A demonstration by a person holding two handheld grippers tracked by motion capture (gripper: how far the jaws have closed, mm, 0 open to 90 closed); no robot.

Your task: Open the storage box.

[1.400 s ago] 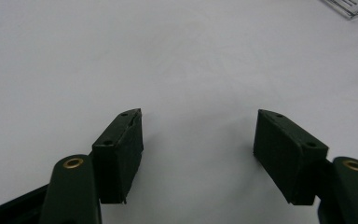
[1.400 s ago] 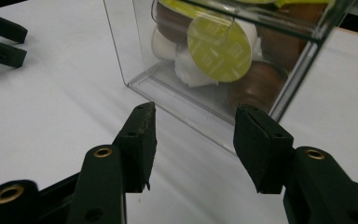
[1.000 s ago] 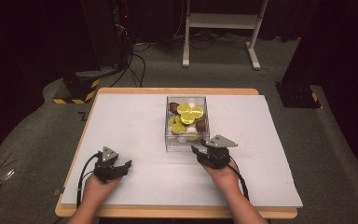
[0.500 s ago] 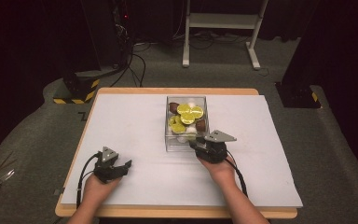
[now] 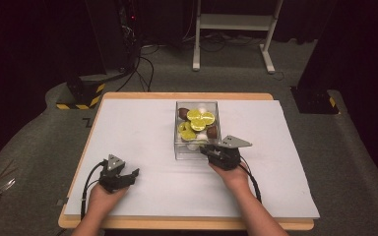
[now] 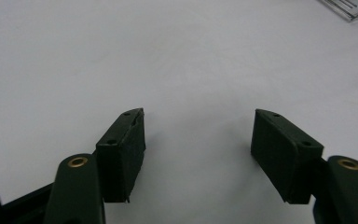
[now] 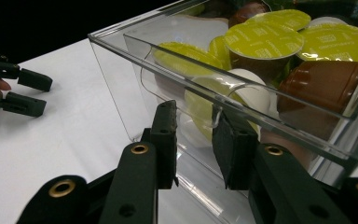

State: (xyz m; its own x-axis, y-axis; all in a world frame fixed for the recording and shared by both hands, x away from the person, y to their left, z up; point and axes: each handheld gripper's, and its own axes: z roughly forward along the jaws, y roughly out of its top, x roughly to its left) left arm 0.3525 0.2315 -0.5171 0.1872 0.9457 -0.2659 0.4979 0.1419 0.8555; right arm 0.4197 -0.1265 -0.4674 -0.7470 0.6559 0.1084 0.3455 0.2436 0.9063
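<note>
Right gripper (image 7: 193, 128) at near wall of clear plastic box (image 7: 135, 88) w/ yellow-lidded capsules (image 7: 263, 39); jaws just been closing, wall between, not yet pressing. Left gripper (image 6: 198, 135) jaws apart, empty, over white sheet (image 6: 121, 56).

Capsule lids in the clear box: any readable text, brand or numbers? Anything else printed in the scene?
Yellow-green capsule lids: faint repeated print, too blurred to read.
Brown capsule and white capsule: no text visible.
Clear box: no label.
Table: dark mark at the white sheet's left edge, partly hidden, unreadable.
</note>
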